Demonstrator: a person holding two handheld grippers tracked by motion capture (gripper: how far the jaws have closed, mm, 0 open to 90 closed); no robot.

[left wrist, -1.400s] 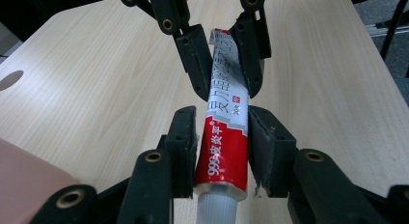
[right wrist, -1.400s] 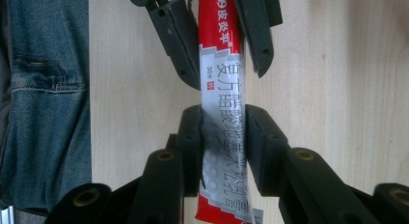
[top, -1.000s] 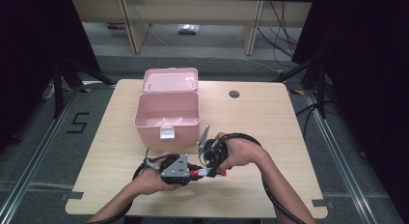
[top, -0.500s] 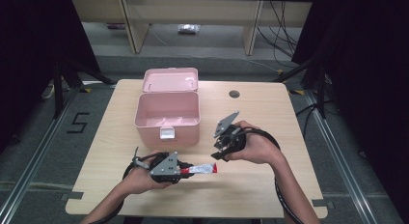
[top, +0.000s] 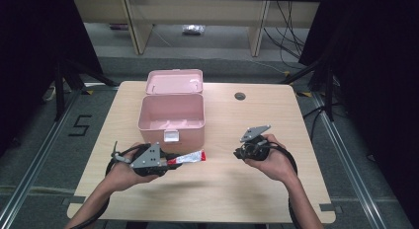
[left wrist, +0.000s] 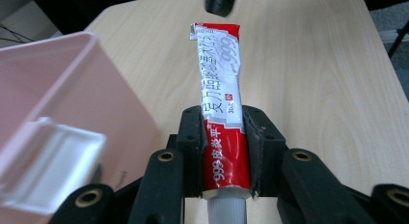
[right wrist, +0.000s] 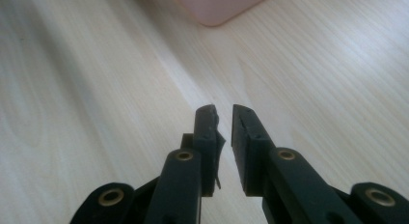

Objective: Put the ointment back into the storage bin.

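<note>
Right gripper [top: 240, 153] withdrawn rightward, wooden table [top: 276, 189]

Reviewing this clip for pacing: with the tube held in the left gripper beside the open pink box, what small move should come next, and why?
Probably lift the left gripper and swing the tube over the pink box. The jaws are clamped on the tube near its cap end, the box stands open with its lid back, and the right gripper holds nothing, off to the side.

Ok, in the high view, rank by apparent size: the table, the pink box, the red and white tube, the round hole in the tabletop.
1. table
2. pink box
3. red and white tube, held in the left gripper
4. round hole
</note>
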